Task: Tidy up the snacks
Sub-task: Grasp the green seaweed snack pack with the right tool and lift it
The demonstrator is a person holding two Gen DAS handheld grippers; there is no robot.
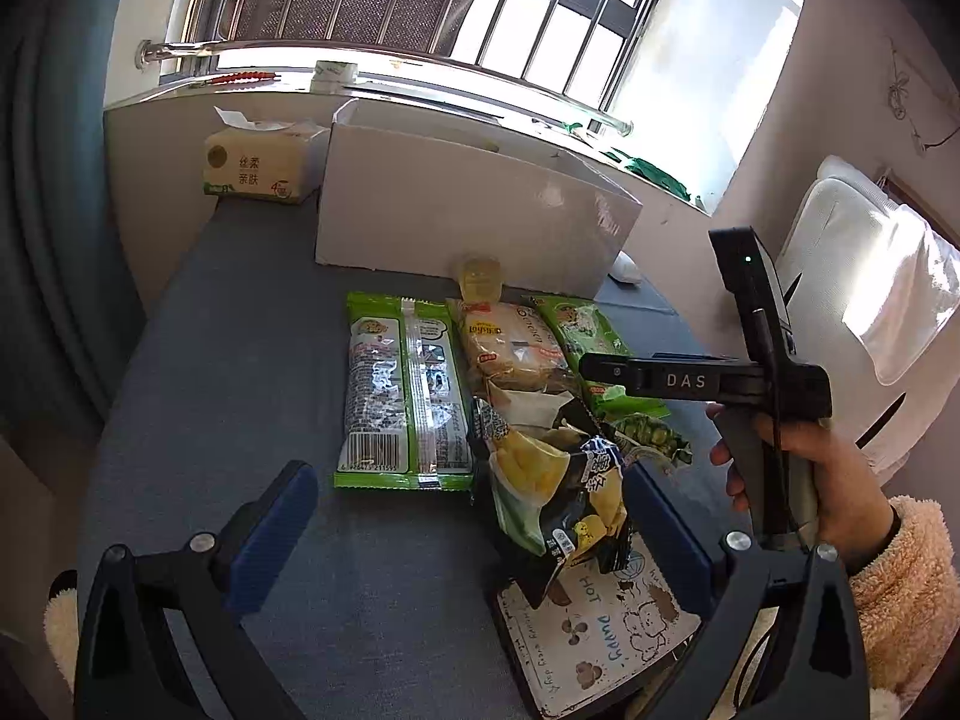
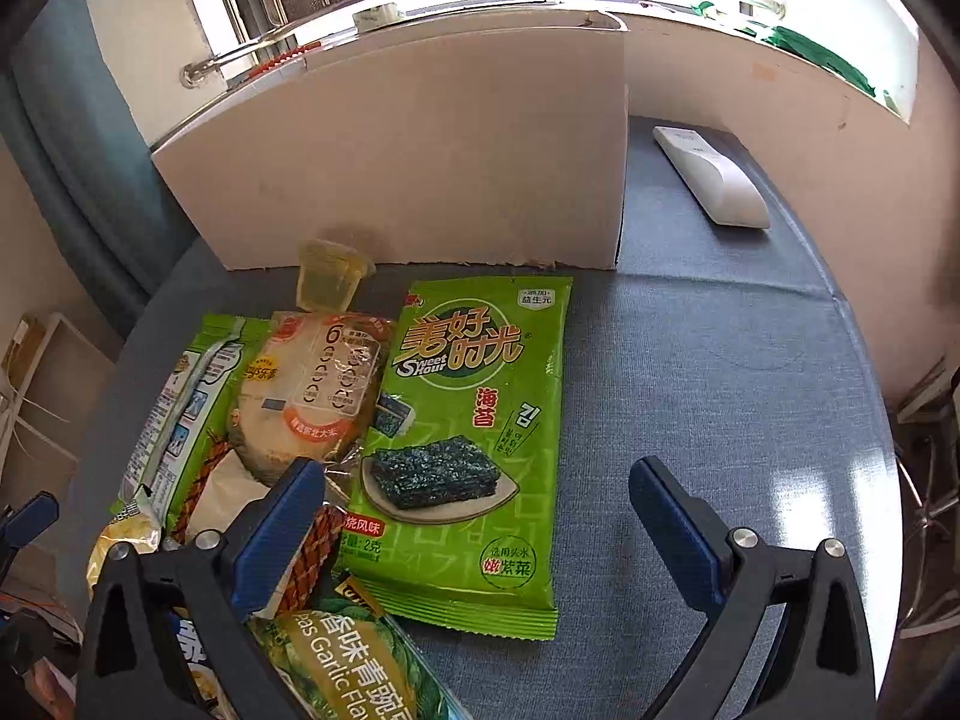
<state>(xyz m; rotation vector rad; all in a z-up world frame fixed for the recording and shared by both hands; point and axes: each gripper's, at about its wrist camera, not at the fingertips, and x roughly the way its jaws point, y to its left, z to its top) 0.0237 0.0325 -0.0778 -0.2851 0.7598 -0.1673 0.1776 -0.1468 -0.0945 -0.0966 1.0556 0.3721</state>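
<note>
Snacks lie in a cluster on the blue-grey table in front of a white box (image 1: 474, 204). In the left wrist view: a long green packet (image 1: 402, 390), an orange rice-cake packet (image 1: 510, 348), a jelly cup (image 1: 478, 277), a black-and-yellow chip bag (image 1: 558, 480). My left gripper (image 1: 474, 516) is open and empty just before the chip bag. In the right wrist view my right gripper (image 2: 477, 516) is open and empty over the green seaweed packet (image 2: 468, 432), with the rice-cake packet (image 2: 312, 384), jelly cup (image 2: 330, 276) and a garlic-pea packet (image 2: 342, 660) to the left. The white box (image 2: 420, 156) stands behind.
A tissue pack (image 1: 258, 165) sits at the back left beside the box. A white remote (image 2: 711, 177) lies right of the box. A printed card (image 1: 600, 630) lies under the chip bag. A white chair (image 1: 870, 288) stands to the right. Bare tabletop (image 2: 720, 372) lies right of the seaweed packet.
</note>
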